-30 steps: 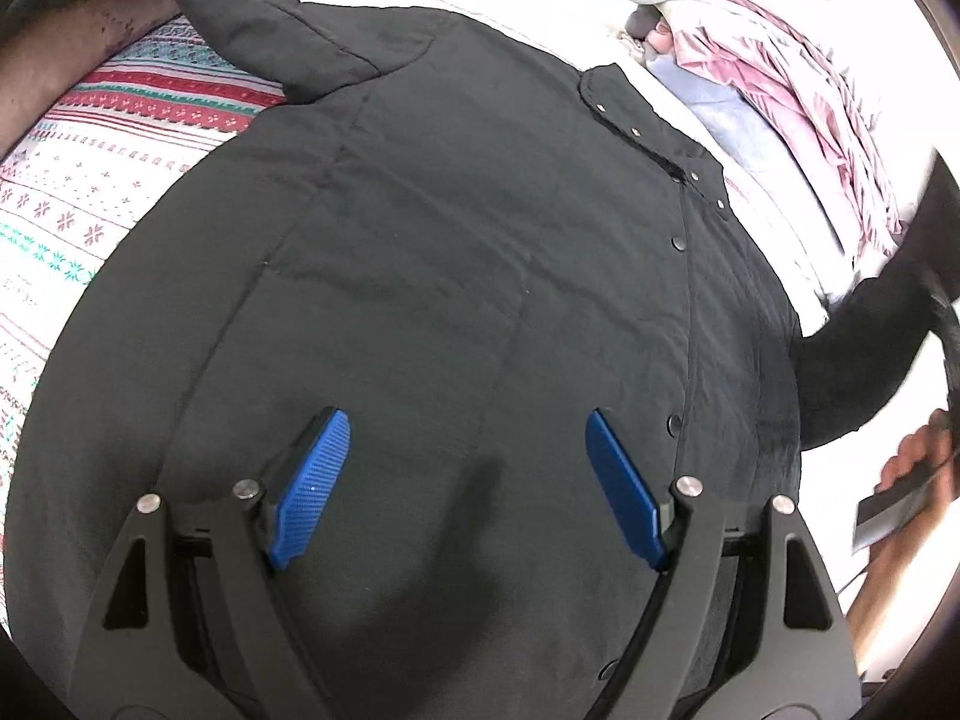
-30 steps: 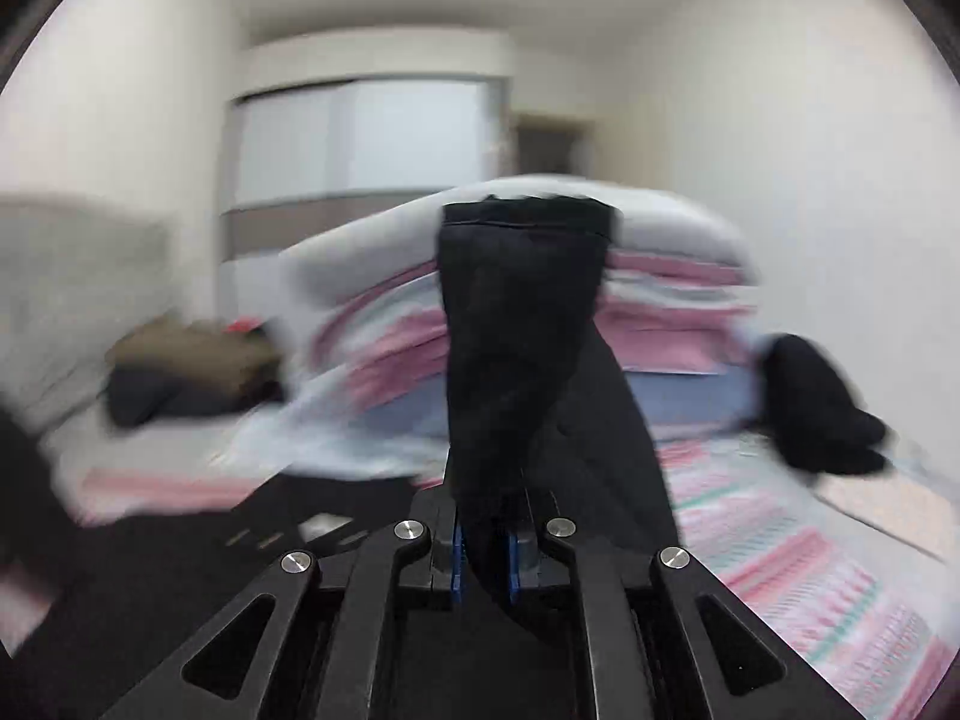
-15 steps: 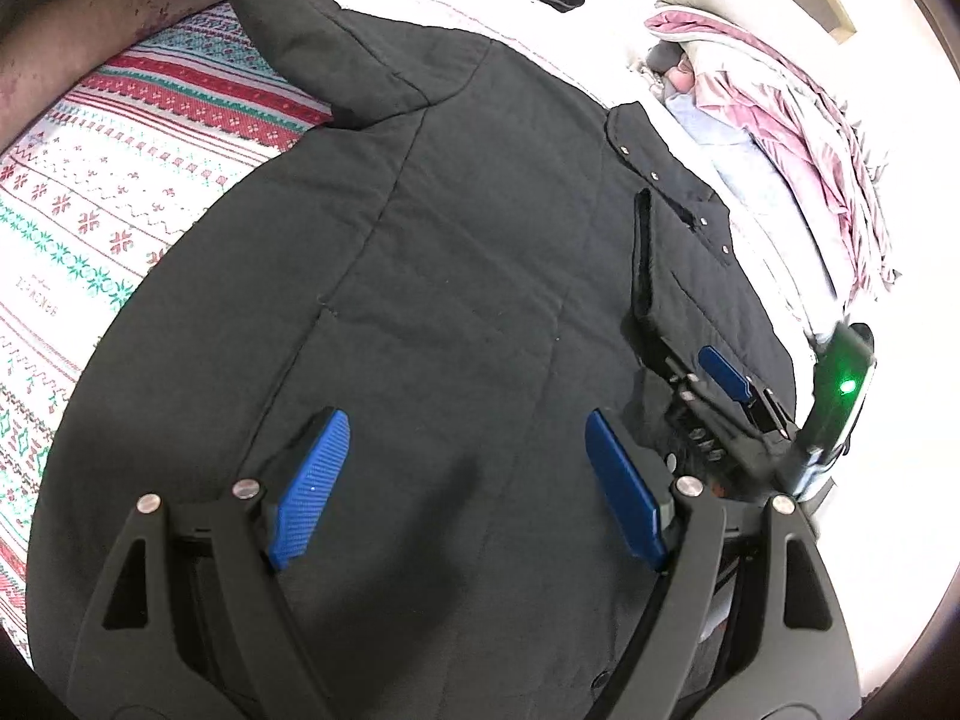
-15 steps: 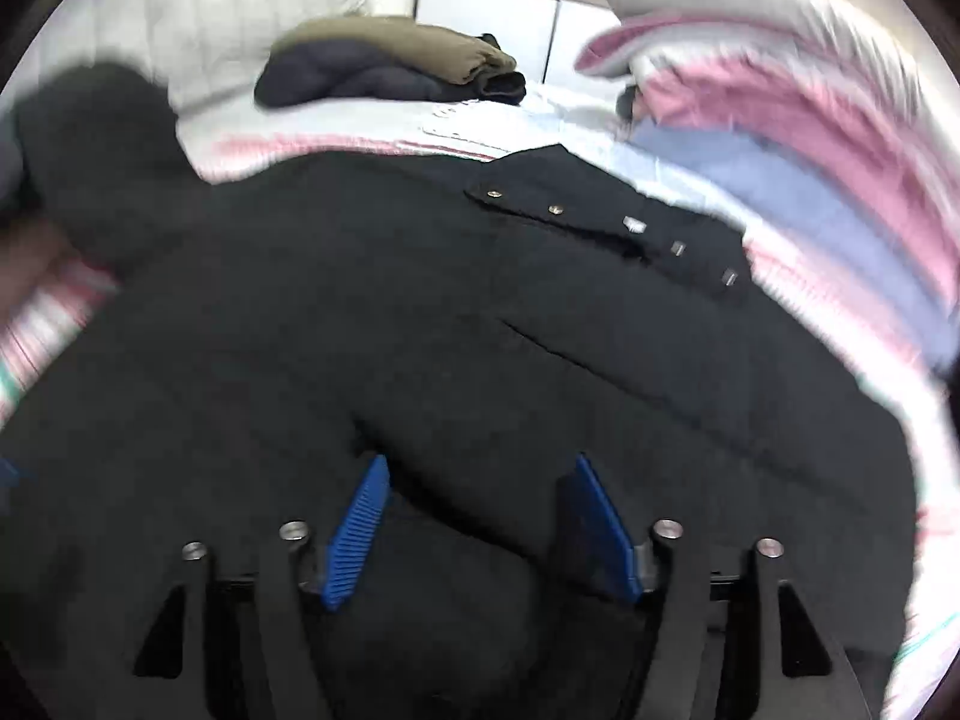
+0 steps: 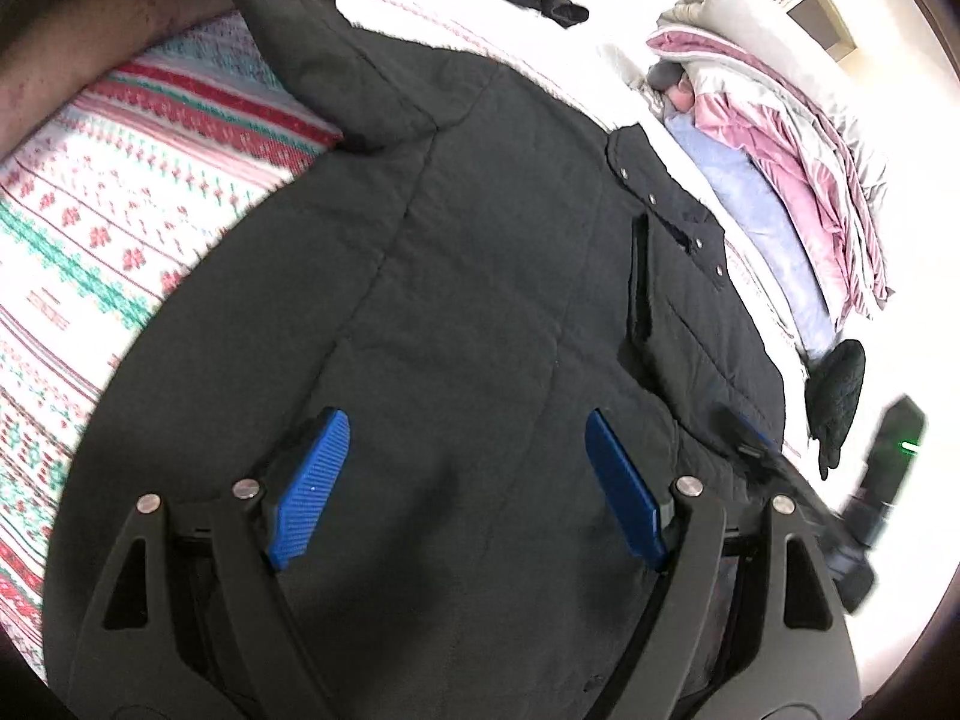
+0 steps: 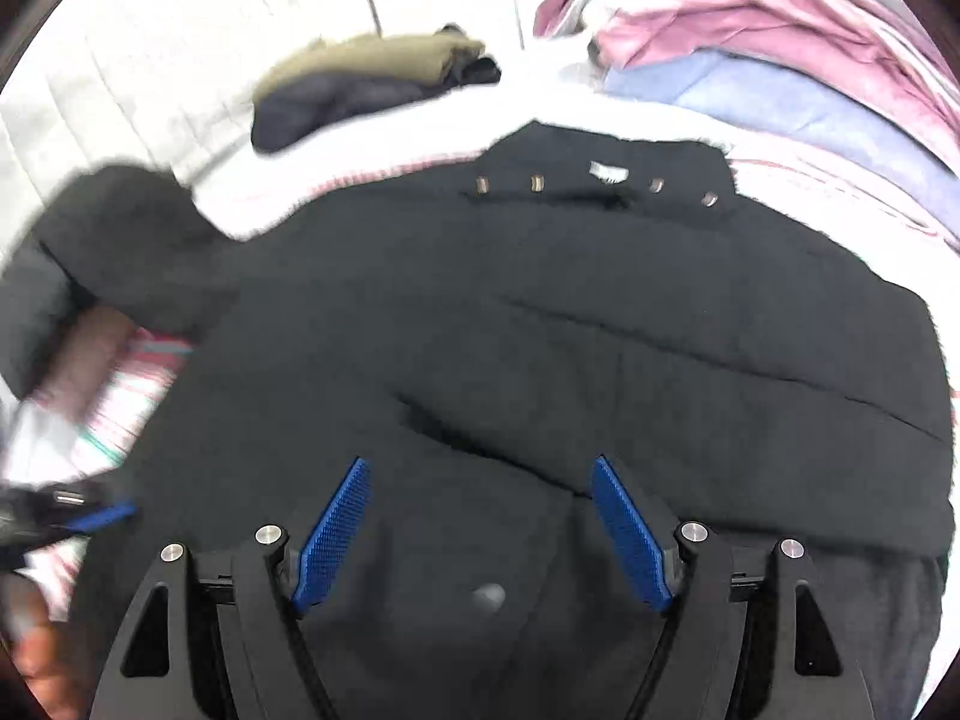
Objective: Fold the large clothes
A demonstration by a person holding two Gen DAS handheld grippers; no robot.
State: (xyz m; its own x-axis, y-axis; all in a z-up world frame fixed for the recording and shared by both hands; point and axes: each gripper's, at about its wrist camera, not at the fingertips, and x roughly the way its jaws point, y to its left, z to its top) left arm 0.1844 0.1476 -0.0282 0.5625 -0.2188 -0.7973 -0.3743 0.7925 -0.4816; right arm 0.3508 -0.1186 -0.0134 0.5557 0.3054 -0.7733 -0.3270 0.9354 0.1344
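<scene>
While both hovered over it, black coat [image 5: 480, 252] lay spread on bed [image 5: 120, 192] | left tool [image 5: 465, 489] spread wide, empty | right tool [image 6: 480, 534] spread wide, empty | risk: folded sleeve [image 5: 690, 324] could slide off the slick padding, undoing the fold

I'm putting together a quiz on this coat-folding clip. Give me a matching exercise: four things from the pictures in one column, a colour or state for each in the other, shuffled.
Things:
1. coat
2. bed cover
3. left tool
4. heaped bedding

Colour or state:
A. pink, lilac and grey
B. open, holding nothing
C. black, spread out flat
D. white with red and green pattern

Pairs: 1-C, 2-D, 3-B, 4-A
</scene>
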